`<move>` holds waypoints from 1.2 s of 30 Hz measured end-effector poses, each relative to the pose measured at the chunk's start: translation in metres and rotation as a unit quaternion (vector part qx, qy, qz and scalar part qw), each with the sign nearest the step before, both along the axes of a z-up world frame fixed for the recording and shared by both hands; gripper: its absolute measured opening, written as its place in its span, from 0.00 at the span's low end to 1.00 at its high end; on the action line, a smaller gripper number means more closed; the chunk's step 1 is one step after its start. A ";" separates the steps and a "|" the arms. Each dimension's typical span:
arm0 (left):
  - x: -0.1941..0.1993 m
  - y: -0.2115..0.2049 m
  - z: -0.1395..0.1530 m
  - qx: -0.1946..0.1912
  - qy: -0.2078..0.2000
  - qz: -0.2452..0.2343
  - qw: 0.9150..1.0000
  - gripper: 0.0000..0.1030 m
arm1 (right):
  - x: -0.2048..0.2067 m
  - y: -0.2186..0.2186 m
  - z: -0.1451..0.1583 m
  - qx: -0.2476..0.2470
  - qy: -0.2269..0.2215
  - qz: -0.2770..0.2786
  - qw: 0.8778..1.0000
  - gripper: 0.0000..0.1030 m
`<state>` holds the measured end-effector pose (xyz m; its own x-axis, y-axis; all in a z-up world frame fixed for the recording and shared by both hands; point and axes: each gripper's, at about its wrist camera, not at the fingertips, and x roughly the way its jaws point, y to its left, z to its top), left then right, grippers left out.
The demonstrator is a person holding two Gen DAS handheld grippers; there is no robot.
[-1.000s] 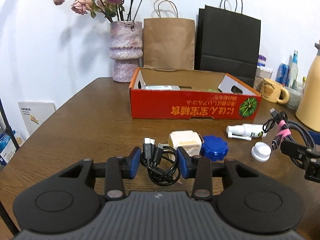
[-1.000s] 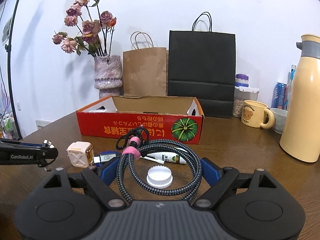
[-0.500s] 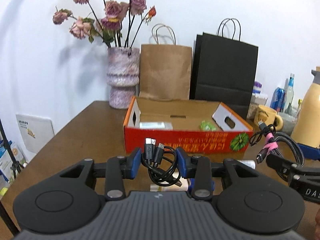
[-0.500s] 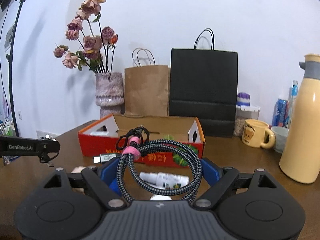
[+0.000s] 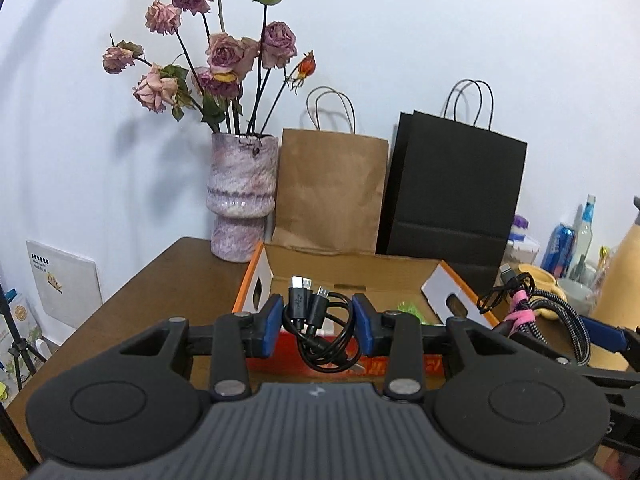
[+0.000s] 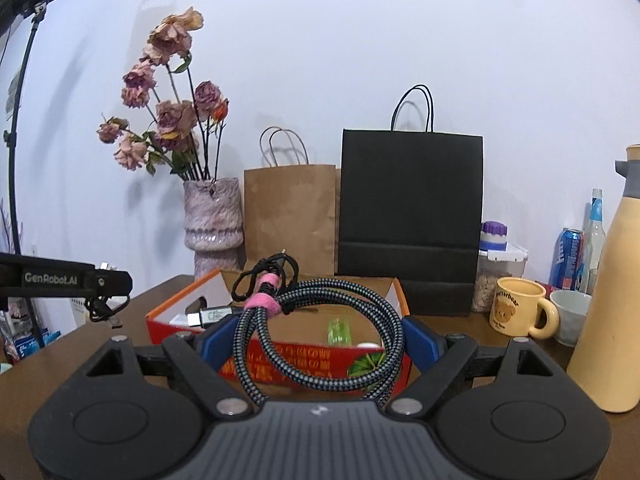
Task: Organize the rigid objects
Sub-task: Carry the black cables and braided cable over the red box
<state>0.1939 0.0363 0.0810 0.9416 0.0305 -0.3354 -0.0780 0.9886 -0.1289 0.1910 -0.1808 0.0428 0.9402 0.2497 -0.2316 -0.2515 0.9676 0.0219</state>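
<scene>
Black cable coil (image 5: 320, 330) clamped in left gripper (image 5: 319, 330), braided cable (image 6: 320, 344) pinched by right gripper (image 6: 318, 340), yellow mug (image 6: 520, 307) clear only rightside

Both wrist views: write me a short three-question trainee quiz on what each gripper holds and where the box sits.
1. True or false: the left gripper is shut on a thin black cable coil.
2. Multiple choice: what binds the braided cable coil in the right gripper? A) a pink strap B) a white clip C) a green band
3. Fill in: the red cardboard box stands in front of a brown paper bag and a ____ paper bag.

Key: 1 true; 2 A, the pink strap; 3 black.
</scene>
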 end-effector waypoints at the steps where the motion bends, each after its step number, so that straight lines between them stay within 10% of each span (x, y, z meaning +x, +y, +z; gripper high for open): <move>1: 0.004 0.000 0.001 -0.002 -0.002 0.002 1.000 0.37 | 0.004 0.001 0.001 0.001 -0.001 -0.001 1.000 0.84; 36: 0.155 0.002 -0.016 0.000 0.027 0.037 0.999 0.36 | 0.167 0.030 -0.013 -0.012 0.036 0.004 0.999 0.84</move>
<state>0.3492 0.0385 0.0651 0.9173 0.0997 -0.3855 -0.1577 0.9799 -0.1219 0.3576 -0.1508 0.0302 0.9190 0.2511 -0.3040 -0.2585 0.9659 0.0166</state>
